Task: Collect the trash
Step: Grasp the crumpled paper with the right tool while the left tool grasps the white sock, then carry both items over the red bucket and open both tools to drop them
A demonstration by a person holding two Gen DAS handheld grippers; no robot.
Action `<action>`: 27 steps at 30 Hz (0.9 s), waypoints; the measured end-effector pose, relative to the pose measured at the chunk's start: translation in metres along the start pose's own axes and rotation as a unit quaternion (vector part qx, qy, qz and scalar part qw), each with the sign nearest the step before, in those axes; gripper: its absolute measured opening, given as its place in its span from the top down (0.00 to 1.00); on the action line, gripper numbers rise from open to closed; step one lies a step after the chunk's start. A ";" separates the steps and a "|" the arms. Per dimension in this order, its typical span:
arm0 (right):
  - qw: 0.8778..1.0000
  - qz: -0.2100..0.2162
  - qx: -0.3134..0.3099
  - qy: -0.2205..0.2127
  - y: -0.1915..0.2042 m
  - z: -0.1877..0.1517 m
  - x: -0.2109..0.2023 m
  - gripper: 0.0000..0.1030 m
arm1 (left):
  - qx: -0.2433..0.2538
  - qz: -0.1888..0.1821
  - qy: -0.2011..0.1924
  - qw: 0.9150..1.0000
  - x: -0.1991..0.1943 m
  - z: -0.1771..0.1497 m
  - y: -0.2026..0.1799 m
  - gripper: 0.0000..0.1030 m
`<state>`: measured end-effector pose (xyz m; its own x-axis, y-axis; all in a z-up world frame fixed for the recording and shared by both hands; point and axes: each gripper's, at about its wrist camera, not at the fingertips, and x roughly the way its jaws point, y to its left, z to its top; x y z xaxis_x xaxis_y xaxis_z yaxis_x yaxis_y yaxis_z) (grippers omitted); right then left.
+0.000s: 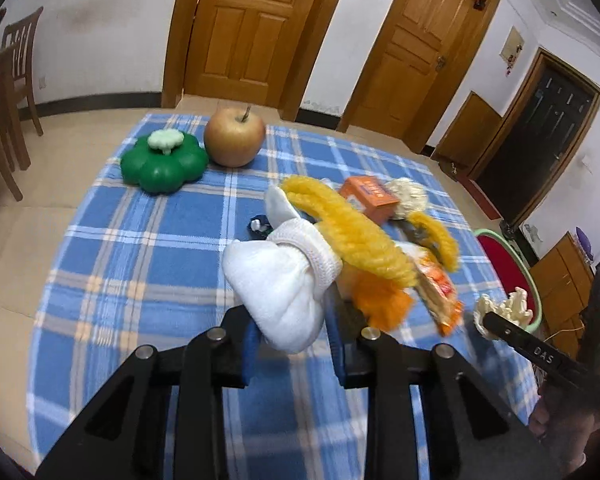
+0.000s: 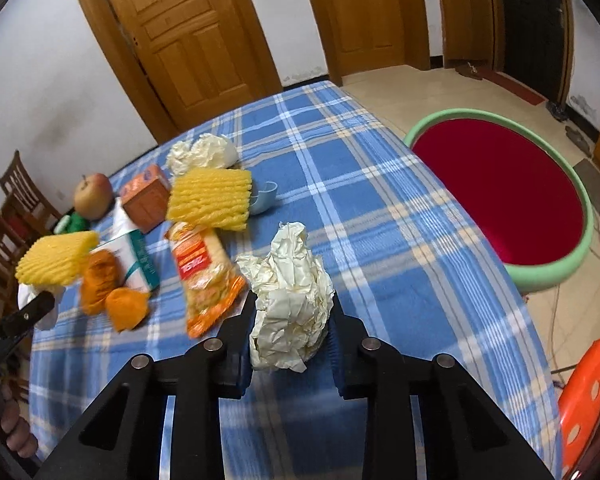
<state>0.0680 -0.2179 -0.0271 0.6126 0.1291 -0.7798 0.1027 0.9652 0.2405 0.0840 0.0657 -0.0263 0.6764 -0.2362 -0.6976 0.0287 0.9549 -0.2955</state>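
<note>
My left gripper (image 1: 286,320) is shut on a white foam fruit net (image 1: 276,276), lifted off the blue plaid tablecloth (image 1: 140,260). A yellow foam net (image 1: 352,228) hangs together with the white one. My right gripper (image 2: 292,312) is shut on a crumpled cream paper ball (image 2: 292,280), just above the cloth. On the table lie a second yellow foam net (image 2: 210,198), a snack wrapper (image 2: 204,268), orange peels (image 2: 112,292), a tissue pack (image 2: 138,260), an orange box (image 2: 146,198) and more crumpled paper (image 2: 202,152).
A green basin with a red inside (image 2: 500,184) stands on the floor to the right of the table. An apple (image 1: 234,136) and a green flower-shaped container (image 1: 164,162) sit at the far side. An orange stool (image 2: 588,400) is at the near right; wooden chairs (image 1: 8,92) are at the left.
</note>
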 end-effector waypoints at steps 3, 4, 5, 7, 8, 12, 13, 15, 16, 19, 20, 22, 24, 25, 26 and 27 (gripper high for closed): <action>1.000 0.012 -0.002 -0.010 -0.001 -0.005 -0.016 0.70 | 0.018 0.012 -0.014 1.000 -0.020 -0.003 -0.011 0.72; 1.000 0.015 -0.004 -0.014 -0.002 -0.007 -0.021 0.70 | 0.020 0.012 -0.019 1.000 -0.026 -0.004 -0.014 0.72; 1.000 0.020 -0.005 -0.021 -0.002 -0.008 -0.027 0.70 | 0.022 0.012 -0.026 0.999 -0.033 -0.004 -0.017 0.72; 0.999 0.026 -0.006 -0.029 -0.004 -0.011 -0.036 0.70 | 0.026 0.013 -0.037 0.999 -0.046 -0.005 -0.022 0.72; 0.999 0.028 -0.006 -0.032 -0.004 -0.012 -0.041 0.70 | 0.029 0.014 -0.042 0.999 -0.051 -0.006 -0.025 0.72; 0.998 0.044 -0.003 -0.043 -0.008 -0.016 -0.054 0.70 | 0.040 0.015 -0.057 0.997 -0.068 -0.008 -0.038 0.72; 0.998 0.047 -0.003 -0.046 -0.008 -0.016 -0.057 0.70 | 0.044 0.013 -0.058 0.997 -0.071 -0.008 -0.041 0.72; 0.997 0.053 -0.004 -0.054 -0.009 -0.016 -0.065 0.70 | 0.050 0.011 -0.062 0.997 -0.074 -0.007 -0.048 0.72; 0.997 0.054 -0.006 -0.058 -0.010 -0.016 -0.069 0.70 | 0.052 0.009 -0.063 0.997 -0.075 -0.007 -0.051 0.72; 0.996 0.053 -0.013 -0.073 -0.013 -0.011 -0.081 0.70 | 0.061 0.000 -0.063 0.996 -0.075 -0.004 -0.064 0.72; 0.995 0.053 -0.014 -0.079 -0.014 -0.009 -0.085 0.70 | 0.063 -0.006 -0.061 0.996 -0.074 -0.002 -0.069 0.72; 0.995 0.053 -0.014 -0.087 -0.018 -0.006 -0.090 0.70 | 0.068 -0.011 -0.060 0.996 -0.072 0.000 -0.078 0.72; 0.995 0.051 -0.012 -0.089 -0.024 -0.002 -0.091 0.70 | 0.077 -0.019 -0.057 0.995 -0.067 0.004 -0.089 0.72; 0.995 0.050 -0.010 -0.090 -0.028 0.001 -0.092 0.70 | 0.081 -0.025 -0.054 0.995 -0.064 0.006 -0.096 0.72; 0.995 0.049 -0.008 -0.091 -0.033 0.003 -0.092 0.70 | 0.085 -0.030 -0.052 0.995 -0.062 0.007 -0.103 0.72; 0.995 0.049 -0.006 -0.092 -0.036 0.005 -0.093 0.70 | 0.090 -0.034 -0.052 0.994 -0.059 0.009 -0.108 0.72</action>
<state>0.0113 -0.2654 0.0391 0.7518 0.1797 -0.6344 0.0276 0.9527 0.3026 0.0476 -0.0221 0.0529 0.7401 -0.2899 -0.6068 0.2009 0.9564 -0.2119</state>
